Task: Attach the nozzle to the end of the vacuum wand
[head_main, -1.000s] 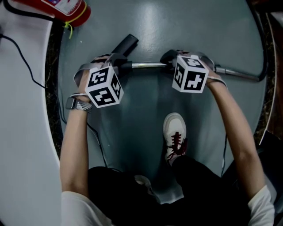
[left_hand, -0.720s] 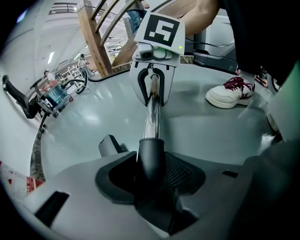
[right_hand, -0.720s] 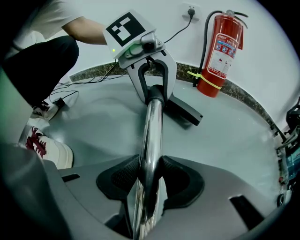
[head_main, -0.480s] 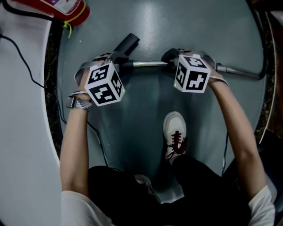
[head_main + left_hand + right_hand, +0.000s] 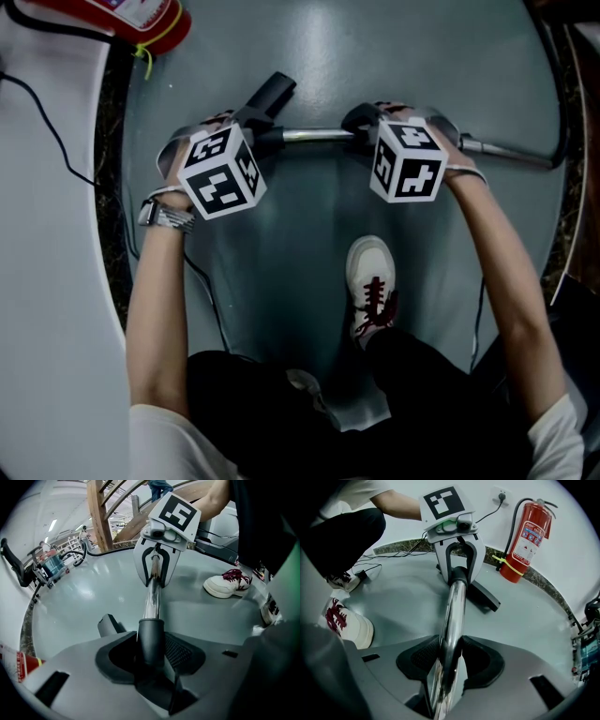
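Okay, left claw (image 5: 151, 663) clamps the nozzle (image 5: 151, 634) by its cuff, right claw (image 5: 449, 660) clamps the wand (image 5: 457, 604), both just beyond the shoe (image 5: 368, 272). Pushing off-axis could jam the joint; slick chrome may slip.

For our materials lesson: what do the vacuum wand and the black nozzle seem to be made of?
The wand looks like polished or chromed metal: it mirrors light and its surroundings in bright streaks. The nozzle is probably moulded plastic, matte black: it shows only a dull, even sheen and no reflections.
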A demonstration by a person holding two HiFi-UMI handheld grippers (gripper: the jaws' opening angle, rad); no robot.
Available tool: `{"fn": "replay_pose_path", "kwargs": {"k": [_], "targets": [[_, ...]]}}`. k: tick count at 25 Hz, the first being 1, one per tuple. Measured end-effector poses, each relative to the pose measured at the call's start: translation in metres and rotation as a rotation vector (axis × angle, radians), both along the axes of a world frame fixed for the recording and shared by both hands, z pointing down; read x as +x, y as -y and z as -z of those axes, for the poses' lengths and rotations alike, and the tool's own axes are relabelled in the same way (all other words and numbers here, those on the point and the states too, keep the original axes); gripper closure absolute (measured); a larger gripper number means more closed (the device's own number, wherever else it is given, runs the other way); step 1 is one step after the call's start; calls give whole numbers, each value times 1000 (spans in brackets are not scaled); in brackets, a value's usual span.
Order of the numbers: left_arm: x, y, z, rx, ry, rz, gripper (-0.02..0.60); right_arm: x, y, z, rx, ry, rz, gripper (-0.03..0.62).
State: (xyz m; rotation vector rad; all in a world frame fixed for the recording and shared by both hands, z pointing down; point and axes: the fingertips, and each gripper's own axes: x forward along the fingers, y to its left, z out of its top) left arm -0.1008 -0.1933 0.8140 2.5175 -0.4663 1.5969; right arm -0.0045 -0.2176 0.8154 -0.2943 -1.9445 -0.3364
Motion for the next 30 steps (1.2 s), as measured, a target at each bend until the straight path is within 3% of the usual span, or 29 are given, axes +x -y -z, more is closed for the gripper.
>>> {"fn": "replay_pose_path", "kwargs": {"k": [12, 24, 30], "targets": [[2, 0, 0, 69, 100, -84, 403, 0, 0, -3, 1, 1, -8, 427], [9, 7, 1, 213, 170, -152, 405, -5, 5, 0, -3, 26, -54, 437], [10, 5, 2, 100, 66, -52, 405, -5, 2, 1, -6, 28, -47, 439]]}}
